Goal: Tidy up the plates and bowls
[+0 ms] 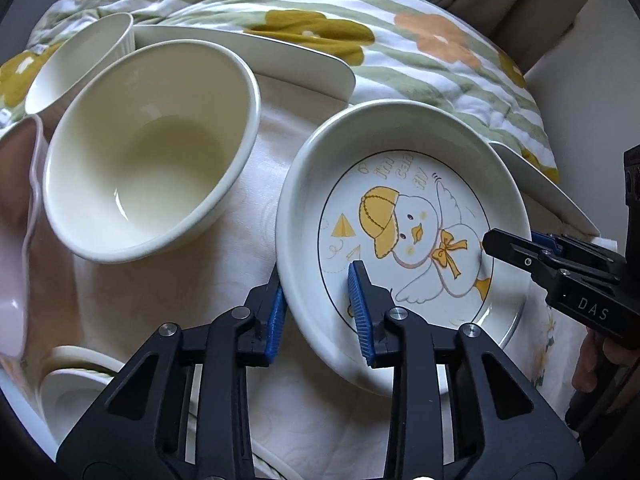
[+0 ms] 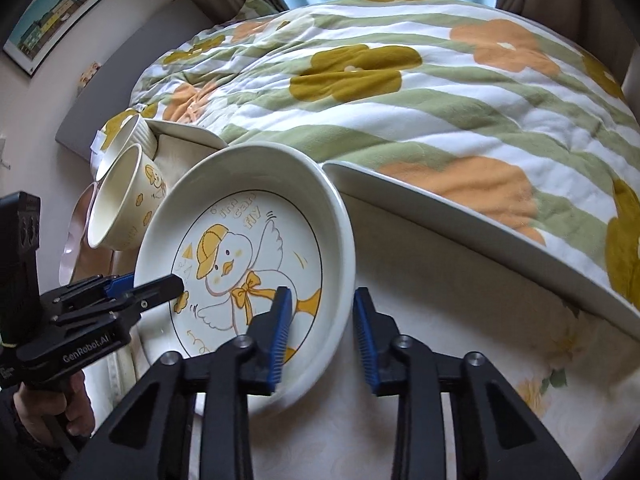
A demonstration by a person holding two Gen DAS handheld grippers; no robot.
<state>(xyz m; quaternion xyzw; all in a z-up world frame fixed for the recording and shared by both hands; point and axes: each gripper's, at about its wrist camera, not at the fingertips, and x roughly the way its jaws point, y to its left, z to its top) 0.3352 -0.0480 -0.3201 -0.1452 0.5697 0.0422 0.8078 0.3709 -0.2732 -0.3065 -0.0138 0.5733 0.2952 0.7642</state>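
Standing empty: duck plate, cream bowl

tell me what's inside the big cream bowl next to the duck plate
Nothing: the cream bowl looks empty, its bare glossy bottom in full view. What lies beneath it is hidden. The duck plate stands beside it.
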